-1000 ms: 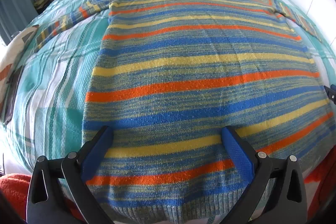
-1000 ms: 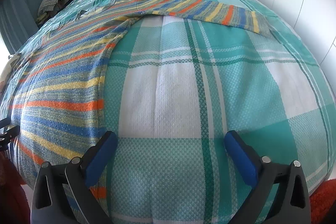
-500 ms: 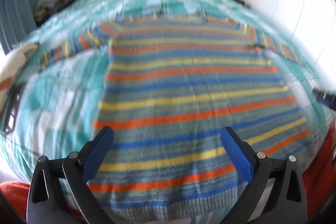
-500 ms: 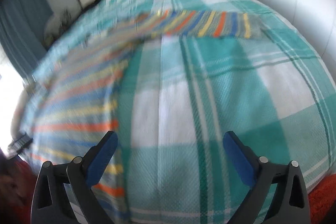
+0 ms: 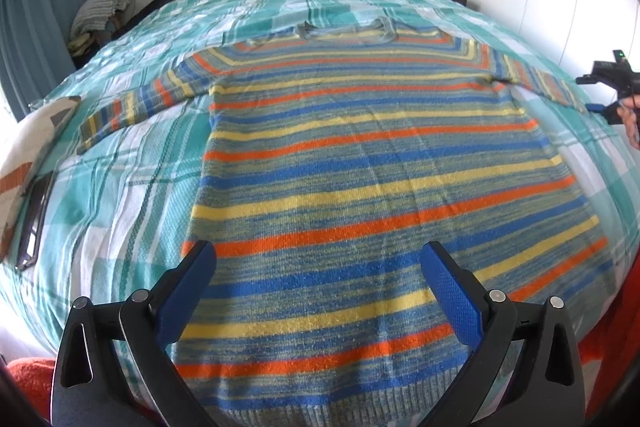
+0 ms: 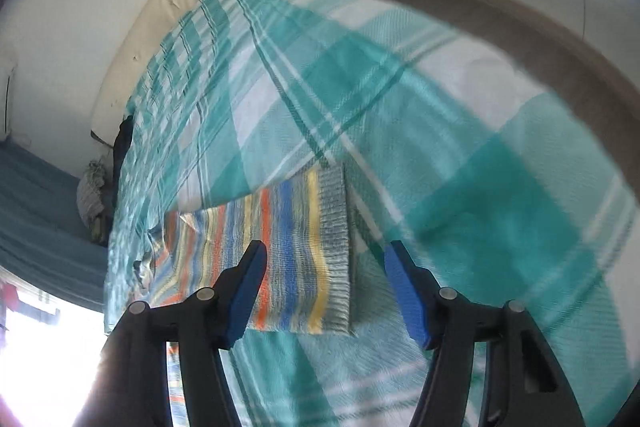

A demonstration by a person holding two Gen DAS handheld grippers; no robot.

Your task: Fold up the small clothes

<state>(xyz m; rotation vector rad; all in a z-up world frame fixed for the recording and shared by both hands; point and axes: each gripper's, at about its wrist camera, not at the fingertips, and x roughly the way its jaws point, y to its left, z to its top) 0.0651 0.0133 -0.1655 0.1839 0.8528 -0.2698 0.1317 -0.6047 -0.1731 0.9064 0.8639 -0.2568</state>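
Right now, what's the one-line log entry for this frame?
phase: pre-fold | sweater: flat on bed, sleeves out | left gripper: open above hem | right gripper: open at sleeve cuff, no grasp

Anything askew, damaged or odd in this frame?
Nothing stands out. The striped sweater lies flat on the plaid bedspread, sleeves spread; the open right gripper hovers at the sleeve cuff.

Striped sweater (image 5: 372,163) flat on plaid bedspread (image 5: 120,195) (sleeves spread); left gripper (image 5: 320,279) open above hem.
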